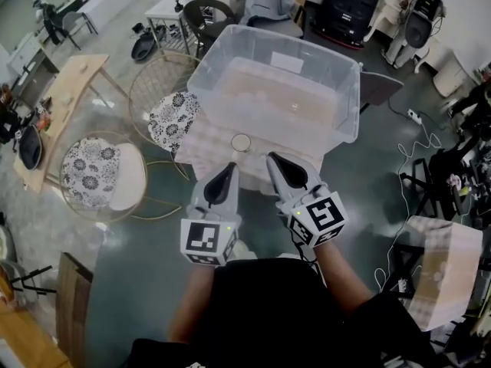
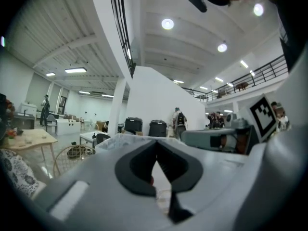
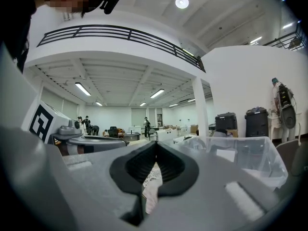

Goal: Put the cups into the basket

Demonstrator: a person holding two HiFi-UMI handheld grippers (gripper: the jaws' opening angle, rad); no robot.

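Fingers (image 2: 137, 170) of the left gripper (image 1: 229, 167) are pressing together tip to tip, pinching nothing. The fingers (image 3: 132, 170) of the right gripper (image 1: 271, 158) are doing the same. Both grippers are pointing level toward the basket (image 1: 219, 64), lying side by side with a gap between them, short of its near wall.

The cup (image 1: 241, 142) is standing upright on the tabletop (image 1: 201, 150), just outside the basket's near wall and not in it. It is sitting ahead of the gap between the two grippers, closer to the basket than either pair of tips, and is touching neither. Checked cloth is showing bare all round the cup.

The basket, a clear tub with its top open, is taking up the far part of the tabletop, and its rim is spreading wider than its base. What is lying inside it is too cloudy to tell. The strip of tabletop on the basket's near side is narrow, and both grippers are reaching in over its front edge.

To the basket's left, a chair (image 1: 170, 117) with a flowered cushion is standing close against the tabletop's edge, narrowing the room there. To the basket's right, grey floor (image 1: 368, 175) is lying open as far as a cable (image 1: 418, 148).
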